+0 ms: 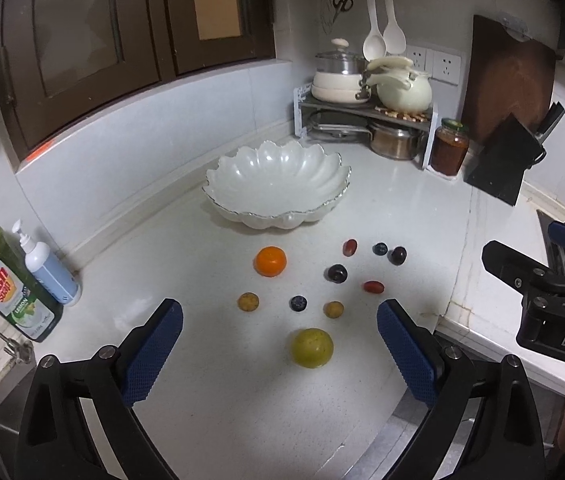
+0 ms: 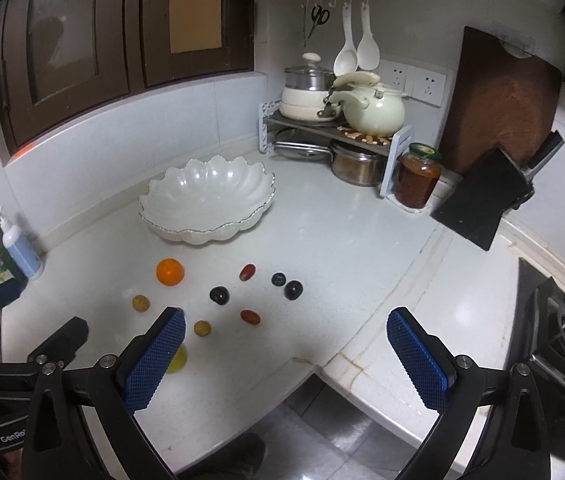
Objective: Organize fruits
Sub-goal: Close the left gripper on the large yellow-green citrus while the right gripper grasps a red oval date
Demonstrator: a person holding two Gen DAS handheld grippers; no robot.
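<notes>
Several fruits lie loose on the white counter in front of an empty scalloped white bowl [image 1: 278, 180] [image 2: 206, 200]. An orange [image 1: 269, 261] [image 2: 170, 272] is nearest the bowl. A yellow-green fruit [image 1: 311, 347] lies closest to me, between the fingers of my open left gripper [image 1: 279, 326] but apart from them. Around it sit two small tan fruits [image 1: 248, 301] [image 1: 333, 309], a blueberry [image 1: 298, 303], dark plums [image 1: 337, 273] [image 1: 397, 255] and red grape-like fruits [image 1: 373, 287] [image 1: 349, 247]. My right gripper [image 2: 285, 324] hangs open over the counter's front edge, holding nothing.
Dish soap [image 1: 6, 284] and a pump bottle [image 1: 48, 270] stand at the left wall. A pot rack [image 1: 366, 112], a jar [image 1: 449, 146], a cutting board [image 1: 510, 76] and a knife block [image 1: 502, 160] fill the back right corner. A gas hob [image 2: 562, 332] lies at the right.
</notes>
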